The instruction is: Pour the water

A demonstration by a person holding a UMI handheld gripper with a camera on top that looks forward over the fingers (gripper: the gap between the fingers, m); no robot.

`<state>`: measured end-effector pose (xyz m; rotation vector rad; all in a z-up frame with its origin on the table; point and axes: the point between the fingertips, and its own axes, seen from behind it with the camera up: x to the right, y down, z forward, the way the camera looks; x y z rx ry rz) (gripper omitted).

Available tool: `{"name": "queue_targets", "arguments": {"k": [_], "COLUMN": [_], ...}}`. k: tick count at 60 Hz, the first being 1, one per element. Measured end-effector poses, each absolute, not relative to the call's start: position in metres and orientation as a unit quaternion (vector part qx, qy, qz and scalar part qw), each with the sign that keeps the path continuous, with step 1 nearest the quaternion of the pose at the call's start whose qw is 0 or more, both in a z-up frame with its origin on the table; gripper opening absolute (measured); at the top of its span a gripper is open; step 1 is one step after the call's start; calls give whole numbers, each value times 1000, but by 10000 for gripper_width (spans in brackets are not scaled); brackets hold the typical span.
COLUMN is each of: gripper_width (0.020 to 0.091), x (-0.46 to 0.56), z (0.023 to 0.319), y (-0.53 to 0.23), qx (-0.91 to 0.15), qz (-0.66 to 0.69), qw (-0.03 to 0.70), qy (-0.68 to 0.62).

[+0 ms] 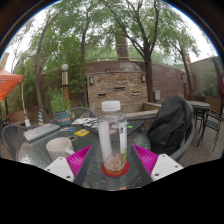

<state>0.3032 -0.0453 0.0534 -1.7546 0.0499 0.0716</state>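
A clear plastic water bottle [112, 130] with a white cap stands upright on a glass patio table [40, 148], its base on a round red coaster [115, 168]. It stands between the fingers of my gripper [113, 160], with a gap showing on each side of it. The gripper is open; the magenta pads [80, 157] flank the bottle's lower part without pressing on it. A white cup [60, 148] sits on the table just left of the left finger.
A dark backpack [170, 125] rests on a chair right of the bottle. Papers, a yellow item [82, 132] and a green bowl [62, 117] lie further back on the table. Beyond are a brick fireplace [117, 85], trees and patio chairs.
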Motion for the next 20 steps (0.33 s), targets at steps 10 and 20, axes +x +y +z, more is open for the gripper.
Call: {"name": "queue_targets", "arguments": {"k": [10,20], "gripper_width": [833,833], "x": [291,265], "z": [87,101], "y": [-110,-185], "qx": [-767,-782], "qz": [14,9], "qw": [640,622], "qy": [32,30]}}
